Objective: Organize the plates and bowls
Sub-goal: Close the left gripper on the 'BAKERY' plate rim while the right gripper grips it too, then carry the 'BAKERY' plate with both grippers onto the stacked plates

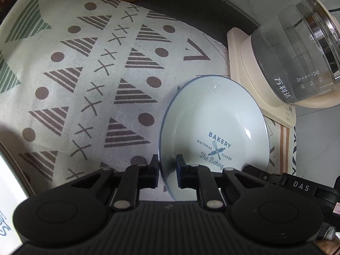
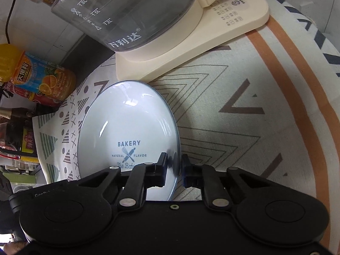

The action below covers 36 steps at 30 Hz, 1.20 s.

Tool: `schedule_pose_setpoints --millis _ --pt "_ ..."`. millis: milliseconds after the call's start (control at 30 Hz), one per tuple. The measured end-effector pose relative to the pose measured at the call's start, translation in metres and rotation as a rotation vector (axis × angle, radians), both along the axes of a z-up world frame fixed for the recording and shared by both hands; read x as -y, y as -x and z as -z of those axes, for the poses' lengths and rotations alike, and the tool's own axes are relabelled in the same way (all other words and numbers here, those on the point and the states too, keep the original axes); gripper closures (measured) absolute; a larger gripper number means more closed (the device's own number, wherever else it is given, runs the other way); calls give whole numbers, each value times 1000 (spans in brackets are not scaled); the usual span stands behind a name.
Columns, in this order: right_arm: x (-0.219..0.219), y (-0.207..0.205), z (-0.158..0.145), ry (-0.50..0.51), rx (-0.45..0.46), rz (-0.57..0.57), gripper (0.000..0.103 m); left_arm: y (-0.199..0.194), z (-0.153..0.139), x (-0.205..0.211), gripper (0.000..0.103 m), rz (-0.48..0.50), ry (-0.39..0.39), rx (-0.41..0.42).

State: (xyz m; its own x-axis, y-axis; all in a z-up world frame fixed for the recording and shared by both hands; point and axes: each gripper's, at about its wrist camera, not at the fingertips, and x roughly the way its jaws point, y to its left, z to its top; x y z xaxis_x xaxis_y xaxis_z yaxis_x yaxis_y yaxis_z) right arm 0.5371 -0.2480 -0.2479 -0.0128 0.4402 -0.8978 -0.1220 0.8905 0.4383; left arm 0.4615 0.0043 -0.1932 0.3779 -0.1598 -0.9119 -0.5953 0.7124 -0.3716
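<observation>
The left gripper [image 1: 167,169] has its fingers [image 1: 153,171] closed narrow on the plate's left rim, one finger outside, one inside. The right gripper [image 2: 173,169] pinches the right rim in the same way, its fingers [image 2: 159,170] narrow too. Between them sits the plate [image 1: 212,127], pale with a thin blue edge and a "BAKERY" print; whether it is touching the cloth [image 1: 85,74] or raised off it, I cannot tell. The cloth, patterned with triangles, dots and crosses, covers the surface. Just beyond the plate, at its far right, stands a glass kettle [image 1: 297,53] on a cream base [image 2: 180,48]. Far left are bottles [image 2: 40,78].
</observation>
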Motion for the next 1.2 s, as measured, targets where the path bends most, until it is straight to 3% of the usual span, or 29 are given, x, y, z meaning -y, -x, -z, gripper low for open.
schedule_pose_setpoints --millis 600,1200 --pt "-9 9 -39 -66 129 -34 94 12 -35 -12 89 -9 -49 106" --pt "-44 46 -81 -120 207 -70 94 60 -87 -35 89 -47 -120 195"
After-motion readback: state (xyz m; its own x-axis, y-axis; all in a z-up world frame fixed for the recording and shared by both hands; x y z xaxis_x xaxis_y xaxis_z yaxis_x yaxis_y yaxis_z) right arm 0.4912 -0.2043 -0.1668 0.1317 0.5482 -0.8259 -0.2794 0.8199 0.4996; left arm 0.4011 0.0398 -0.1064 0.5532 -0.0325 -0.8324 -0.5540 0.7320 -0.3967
